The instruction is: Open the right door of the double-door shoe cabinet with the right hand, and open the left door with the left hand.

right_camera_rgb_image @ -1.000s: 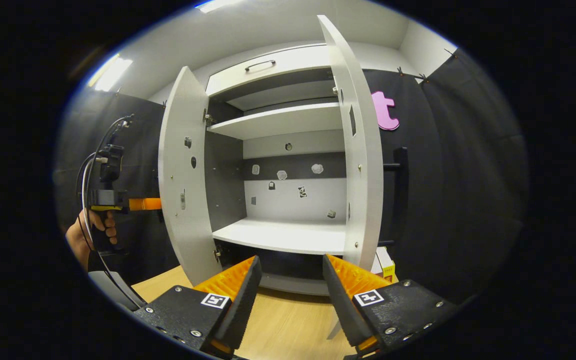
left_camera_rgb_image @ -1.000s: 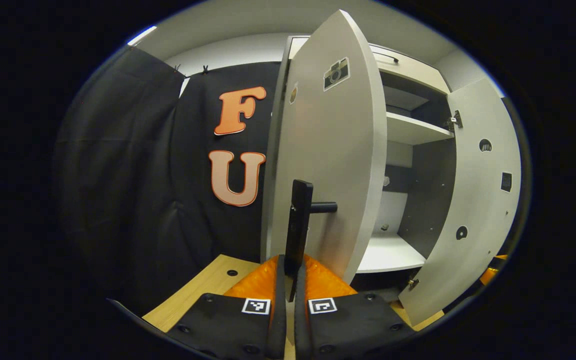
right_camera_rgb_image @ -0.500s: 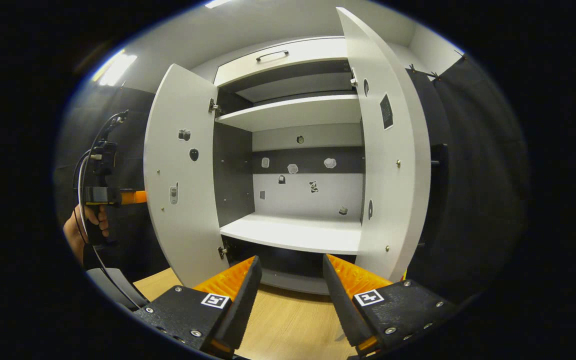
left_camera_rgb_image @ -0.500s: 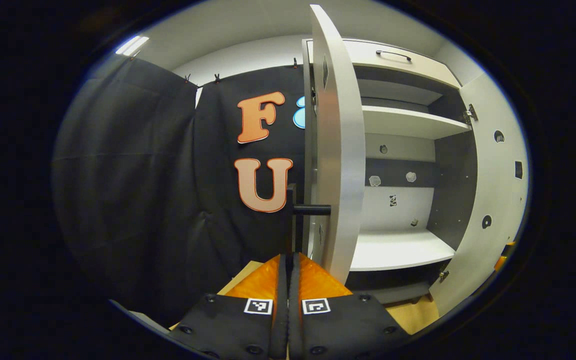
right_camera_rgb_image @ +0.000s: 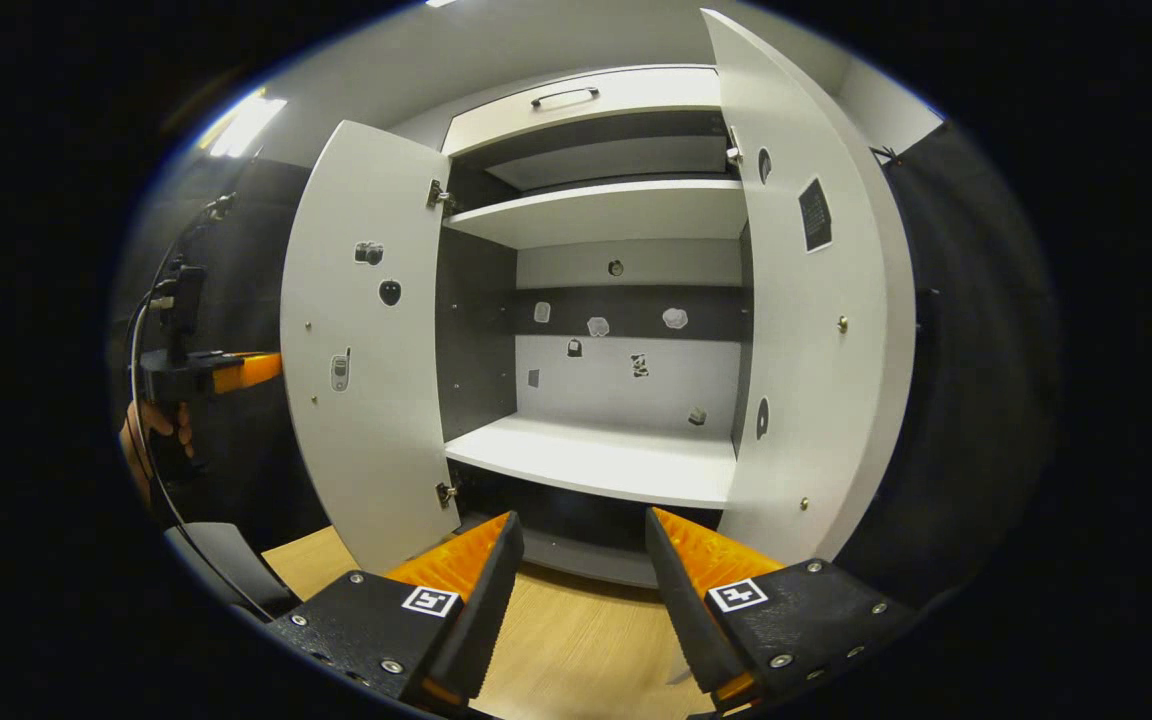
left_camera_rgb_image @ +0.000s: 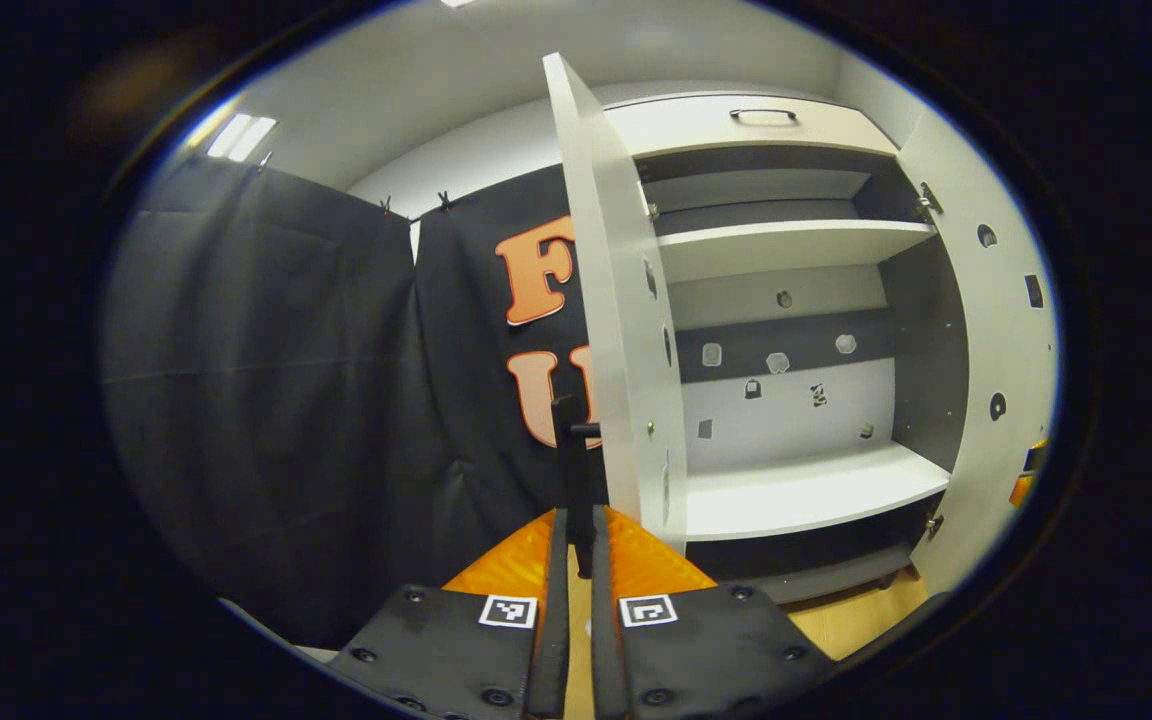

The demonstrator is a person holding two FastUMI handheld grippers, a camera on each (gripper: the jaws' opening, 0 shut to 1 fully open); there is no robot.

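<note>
Left gripper [left_camera_rgb_image: 574, 540], centre bottom, clamps the left white flat-panel door's [left_camera_rgb_image: 608, 300] black bar handle [left_camera_rgb_image: 568, 450]; right gripper [right_camera_rgb_image: 576, 545] gapes empty. Overswing could strain hinges.

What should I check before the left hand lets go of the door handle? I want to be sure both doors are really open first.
1. Right door open: ok, swung wide, inner face showing.
2. Left door open: ok, swung out, shelves exposed.
3. Left gripper on the handle: ok, fingers closed with the black handle between them.
4. Right gripper free: ok, fingers apart, holding nothing, in front of the cabinet.
5. Space behind the left door for more swing: cannot tell, the black cloth hangs beyond it.
6. Hinges sound: cannot tell, too small.
</note>
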